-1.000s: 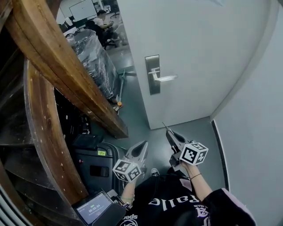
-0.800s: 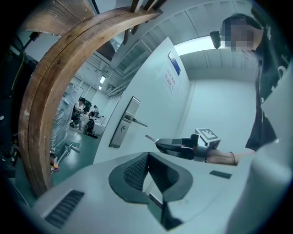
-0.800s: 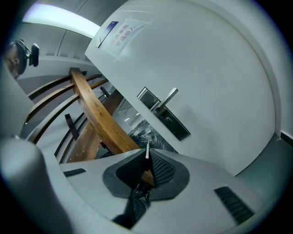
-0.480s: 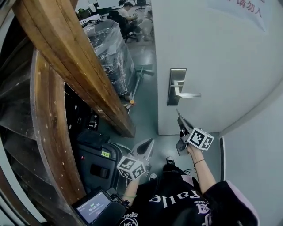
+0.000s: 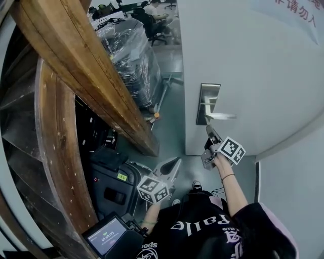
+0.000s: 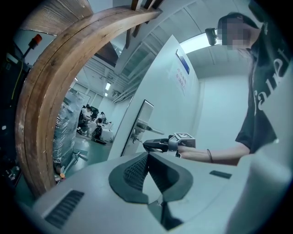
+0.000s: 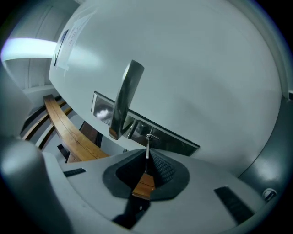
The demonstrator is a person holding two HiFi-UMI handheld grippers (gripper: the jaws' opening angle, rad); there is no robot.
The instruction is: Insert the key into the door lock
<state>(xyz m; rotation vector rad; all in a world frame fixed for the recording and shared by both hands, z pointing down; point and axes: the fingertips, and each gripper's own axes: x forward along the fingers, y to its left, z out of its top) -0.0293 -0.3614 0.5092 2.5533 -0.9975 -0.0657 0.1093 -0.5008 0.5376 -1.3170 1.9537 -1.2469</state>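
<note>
The white door (image 5: 263,66) carries a steel lock plate (image 5: 208,102) with a lever handle (image 5: 221,116). My right gripper (image 5: 208,131) is held up just under the handle, shut on a thin metal key (image 7: 147,149). In the right gripper view the key's tip sits at the round lock cylinder (image 7: 151,136) on the plate (image 7: 175,141), beside the handle (image 7: 124,98); how deep it goes I cannot tell. My left gripper (image 5: 173,163) hangs low and left, shut and empty (image 6: 147,154), pointing at the door with the right gripper (image 6: 154,145) ahead of it.
A big curved wooden beam (image 5: 76,76) fills the left side. Behind it stand a plastic-wrapped pallet (image 5: 129,55) and a black case (image 5: 109,187) with a small screen (image 5: 105,235). A person sits at desks far back (image 5: 152,15). A wall (image 5: 296,182) closes the right.
My right gripper has risen with the key from near floor level to the lock plate under the handle. The head view has shifted closer to the door. The left gripper has barely moved.
</note>
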